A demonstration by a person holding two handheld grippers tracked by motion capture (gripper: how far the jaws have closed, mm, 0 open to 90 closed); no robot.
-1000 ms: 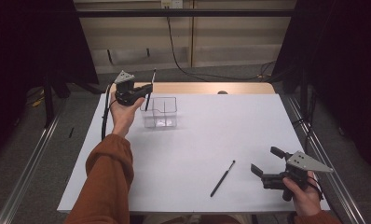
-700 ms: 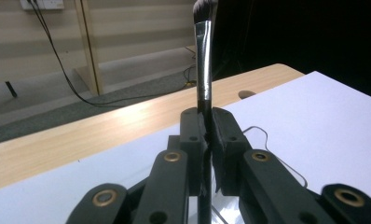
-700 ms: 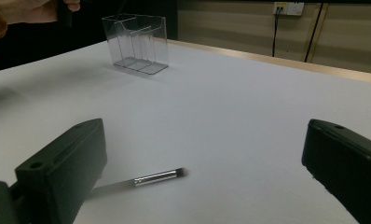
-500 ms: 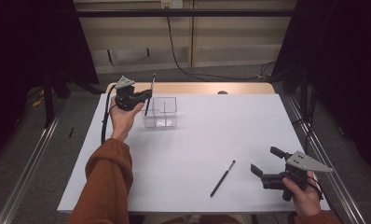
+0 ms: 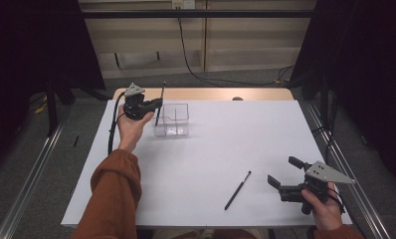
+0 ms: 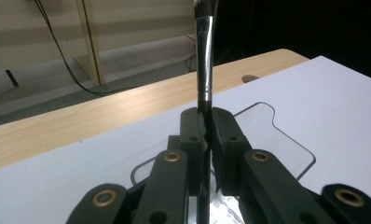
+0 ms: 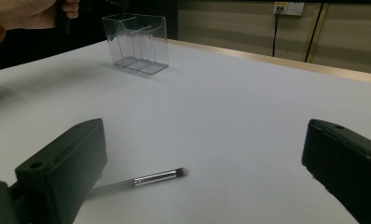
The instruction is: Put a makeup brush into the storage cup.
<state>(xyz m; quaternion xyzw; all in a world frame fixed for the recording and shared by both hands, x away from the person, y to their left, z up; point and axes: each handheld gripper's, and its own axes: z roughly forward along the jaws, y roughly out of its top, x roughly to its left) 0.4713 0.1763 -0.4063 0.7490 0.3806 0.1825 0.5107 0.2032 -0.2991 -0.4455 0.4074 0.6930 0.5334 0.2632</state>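
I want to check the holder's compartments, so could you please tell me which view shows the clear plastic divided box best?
The right gripper view: the clear plastic divided box stands unobstructed, its inner dividers visible side-on. The high view shows the box small, from above, beside the left gripper holding a slim black brush. The left gripper view catches just its rim behind the jaws.

The white table (image 5: 206, 149) has lots of open room in the middle. A gripper could pass freely there.

At the far left stands a clear box (image 5: 171, 119) with thin walls inside. The left gripper (image 5: 153, 104) is just beside it, closed tight on an upright brush (image 5: 159, 103), so that corner is crowded. The box's walls and the brush stand in the way there.

Near the front lies a second brush (image 5: 237, 190), flat on the table. The right gripper (image 5: 284, 172), jaws wide apart, is near it at the front right. Between that brush and the box, nothing blocks the way.
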